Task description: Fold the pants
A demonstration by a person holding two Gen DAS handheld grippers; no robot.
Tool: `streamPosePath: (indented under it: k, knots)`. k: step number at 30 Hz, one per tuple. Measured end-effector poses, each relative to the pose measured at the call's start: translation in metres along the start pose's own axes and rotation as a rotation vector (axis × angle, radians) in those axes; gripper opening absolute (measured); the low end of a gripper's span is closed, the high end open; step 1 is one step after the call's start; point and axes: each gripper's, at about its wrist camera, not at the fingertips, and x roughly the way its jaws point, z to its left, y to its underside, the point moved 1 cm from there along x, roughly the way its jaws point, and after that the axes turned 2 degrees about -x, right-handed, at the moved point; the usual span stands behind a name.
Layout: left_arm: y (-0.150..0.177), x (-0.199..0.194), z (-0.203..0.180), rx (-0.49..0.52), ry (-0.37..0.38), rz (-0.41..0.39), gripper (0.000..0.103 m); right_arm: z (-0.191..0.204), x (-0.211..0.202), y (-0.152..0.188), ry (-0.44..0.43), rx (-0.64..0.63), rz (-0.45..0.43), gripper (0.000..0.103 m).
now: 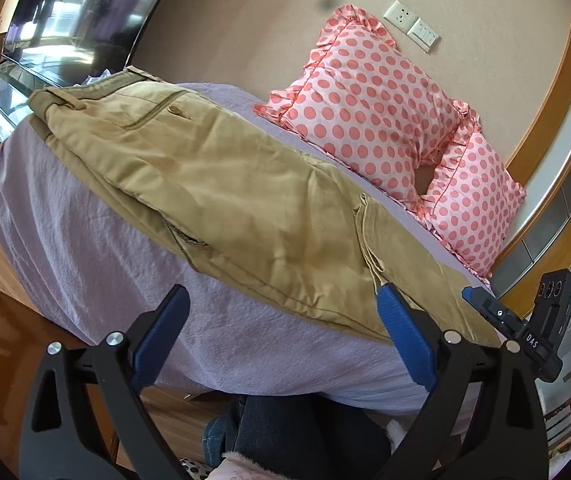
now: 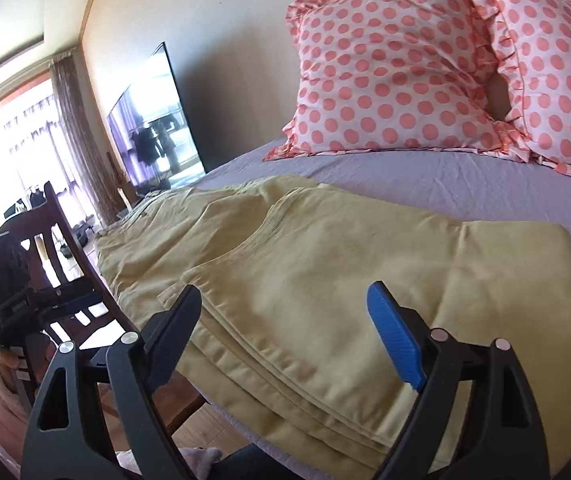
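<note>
Along the bed's (image 2: pixel 365 176) near edge, pants (image 2: pixel 325 264), spread fingers (image 2: pixel 393 332) above.

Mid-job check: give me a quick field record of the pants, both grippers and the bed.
pants: khaki pants, legs stacked lengthwise, lying across the bed
bed: lavender sheet
left gripper: open, holding nothing, at the bed's near edge
right gripper: open, holding nothing, above the pants' near edge
pillows: two polka-dot pillows against the wall
fold state: not yet folded crosswise
</note>
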Motion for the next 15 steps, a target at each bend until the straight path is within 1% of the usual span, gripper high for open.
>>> streamPosePath:
  k: [3, 7, 11, 13, 15]
  knots:
    - [-0.001, 0.01, -0.003, -0.001, -0.012, 0.013, 0.094, -0.02, -0.001, -0.002, 0.024, 0.07, -0.001, 0.088]
    - [-0.01, 0.017, 0.0, -0.031, -0.035, -0.001, 0.094, -0.033, 0.0, 0.004, 0.027, 0.139, 0.005, 0.088]
    - [-0.027, 0.016, 0.009, -0.071, -0.065, -0.035, 0.093, -0.034, 0.0, 0.005, 0.022, 0.148, 0.003, 0.089]
    - [-0.038, 0.014, 0.017, -0.086, -0.096, -0.061, 0.093, -0.034, 0.0, 0.005, 0.021, 0.151, 0.003, 0.089]
    - [-0.053, 0.014, 0.031, -0.122, -0.134, -0.08, 0.093, -0.034, 0.0, 0.006, 0.018, 0.156, 0.004, 0.089]
